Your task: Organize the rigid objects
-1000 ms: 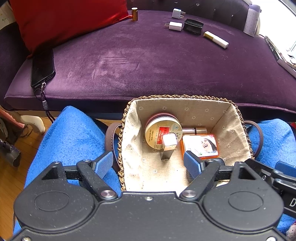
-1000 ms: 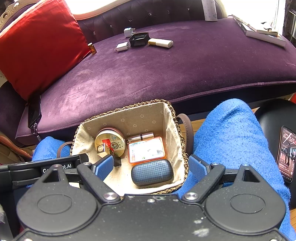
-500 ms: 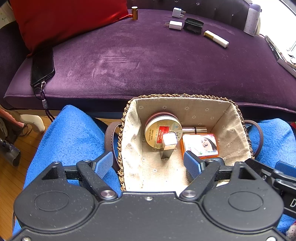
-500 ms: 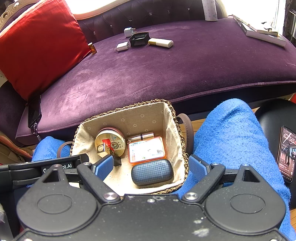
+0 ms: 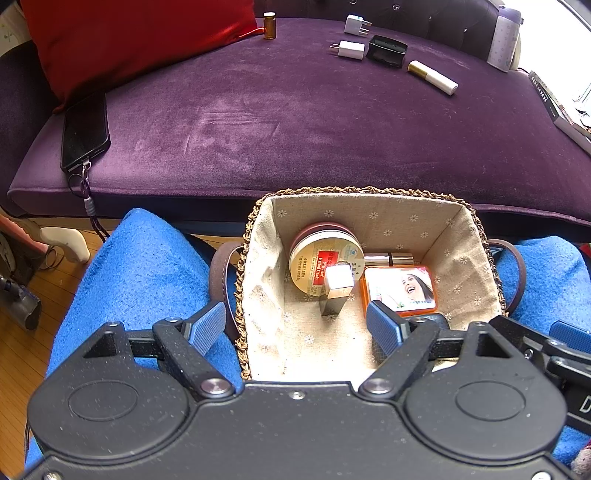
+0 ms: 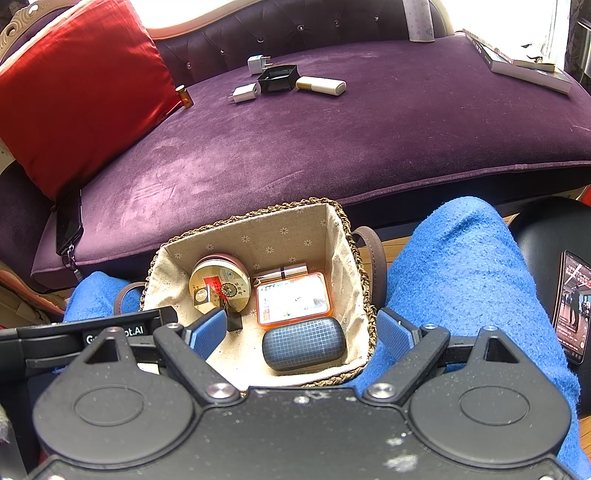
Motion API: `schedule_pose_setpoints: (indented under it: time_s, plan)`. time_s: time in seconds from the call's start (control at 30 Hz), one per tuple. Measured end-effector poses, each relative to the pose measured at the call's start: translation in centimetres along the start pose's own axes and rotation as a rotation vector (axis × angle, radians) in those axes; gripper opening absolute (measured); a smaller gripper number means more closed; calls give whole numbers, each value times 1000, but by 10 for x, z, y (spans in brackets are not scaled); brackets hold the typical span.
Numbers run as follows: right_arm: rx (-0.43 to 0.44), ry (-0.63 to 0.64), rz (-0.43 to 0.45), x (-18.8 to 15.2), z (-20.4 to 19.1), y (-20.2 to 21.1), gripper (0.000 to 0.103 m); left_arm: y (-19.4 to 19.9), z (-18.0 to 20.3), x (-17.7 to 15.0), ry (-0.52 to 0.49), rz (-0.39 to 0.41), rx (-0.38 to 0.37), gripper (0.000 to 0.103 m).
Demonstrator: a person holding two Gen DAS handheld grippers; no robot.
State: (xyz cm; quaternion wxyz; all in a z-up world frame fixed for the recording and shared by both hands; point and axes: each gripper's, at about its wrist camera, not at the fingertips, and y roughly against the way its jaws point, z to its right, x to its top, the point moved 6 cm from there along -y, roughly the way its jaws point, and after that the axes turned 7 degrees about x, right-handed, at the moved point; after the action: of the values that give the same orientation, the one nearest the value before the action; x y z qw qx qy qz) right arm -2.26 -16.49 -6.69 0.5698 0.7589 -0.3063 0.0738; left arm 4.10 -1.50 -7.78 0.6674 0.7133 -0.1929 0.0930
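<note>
A fabric-lined woven basket [image 5: 369, 205] [image 6: 347, 280] rests on a person's blue-clad lap. Inside lie a round tin [image 5: 317, 254] [image 6: 221, 280], an orange box [image 5: 400, 290] [image 6: 291, 299], a silver tube [image 5: 391, 257], an upright square-capped bottle [image 5: 337, 286] and a dark gridded case [image 6: 304, 343]. My left gripper [image 5: 295, 328] hangs open over the basket's near left corner, nothing between its fingers. The right gripper [image 6: 301, 330] is open above the case, pads apart from it. Two white chargers [image 5: 349, 48] [image 6: 244, 92], a black box [image 5: 386, 50], a white-gold tube [image 5: 432, 77] and an amber vial [image 5: 269, 25] lie on the purple couch.
A red cushion [image 5: 129, 37] [image 6: 74, 88] leans at the couch's left end with a black phone [image 5: 85, 131] beside it. Books [image 6: 528, 66] sit at the far right. A second phone [image 6: 572, 306] lies on a black seat to the right. Wooden floor shows lower left.
</note>
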Motion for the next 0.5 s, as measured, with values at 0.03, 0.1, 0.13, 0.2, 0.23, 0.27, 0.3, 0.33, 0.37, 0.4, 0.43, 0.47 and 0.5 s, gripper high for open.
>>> schedule_pose_setpoints:
  time_s: [0.03,0.1,0.13,0.2,0.23,0.27,0.3,0.33,0.37,0.4,0.43,0.47,0.5]
  plan:
    - [0,0,0,0,0,0,89,0,0,0,0,-1,0,79]
    - [0,0,0,0,0,0,89,0,0,-1,1,-1,1,79]
    - [0,0,0,0,0,0,89,0,0,-1,2,-2,2,79]
    - [0,1,0,0,0,0,89,0,0,-2,2,-3,4,79]
    - [0,1,0,0,0,0,89,0,0,-2,2,-3,5,79]
    - [0,2,-1,0,0,0,89,0,0,-2,2,-3,5,79]
    - [-1,2,-1,0,0,0,89,0,0,-2,2,-3,5,79]
    - [-2,2,-1,0,0,0,89,0,0,-2,2,-4,4,79]
    - [-2,3,-1,0,0,-1,89,0,0,-2,2,-4,4,79]
    - [-3,4,-1,-1,0,-1,89,0,0,-2,3,-6,5,79]
    - [-4,5,-1,-1,-1,-1,89,0,0,-2,3,-7,5,79]
    - [-5,5,-1,-1,-1,-1,89,0,0,-2,3,-7,5,79]
    - [-5,7,0,-1,-2,-1,89,1,0,-2,3,-7,5,79]
